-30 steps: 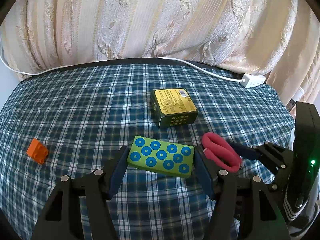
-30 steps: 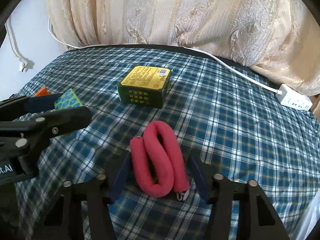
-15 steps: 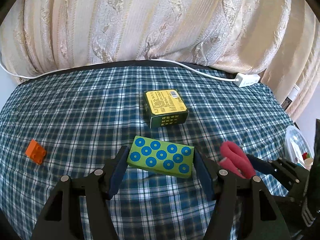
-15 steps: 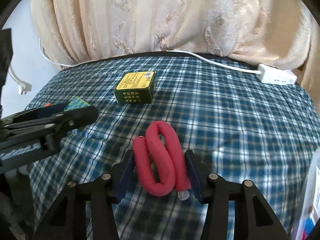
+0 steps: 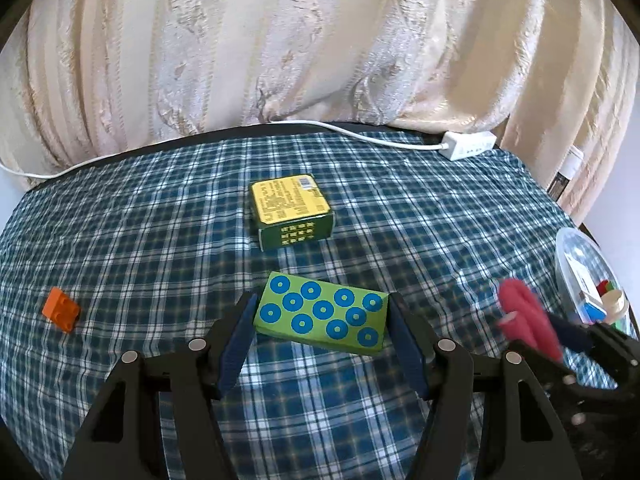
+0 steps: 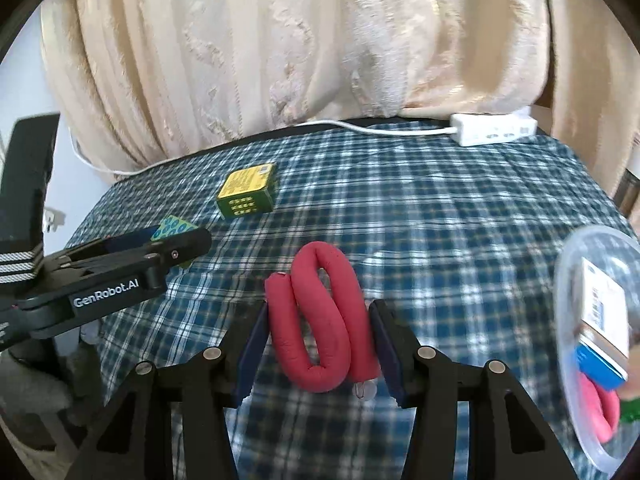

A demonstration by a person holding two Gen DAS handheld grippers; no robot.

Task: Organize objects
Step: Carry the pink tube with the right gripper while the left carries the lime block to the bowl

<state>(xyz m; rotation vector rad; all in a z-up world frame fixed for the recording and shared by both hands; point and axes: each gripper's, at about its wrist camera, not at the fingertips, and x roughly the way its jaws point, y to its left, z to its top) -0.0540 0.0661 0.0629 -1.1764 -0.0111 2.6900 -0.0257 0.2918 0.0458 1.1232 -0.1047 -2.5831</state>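
Right gripper (image 6: 318, 332) is carrying the folded red foam roller (image 6: 320, 320), clamped in its jaws, toward the clear container (image 6: 568, 312) at right, left gripper (image 5: 322, 320) is gripping the green dotted box (image 5: 322, 318), so next I'd position over the container and release.

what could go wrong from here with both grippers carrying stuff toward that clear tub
1. The red foam roller is soft and folded; the right gripper pinches only its sides, so it might spring loose or slide out before the clear tub.
2. The tub already holds a card box and other pieces, so the roller may catch its rim and not settle inside.
3. The left gripper holds the green dotted box close by; both heading for the tub could collide.
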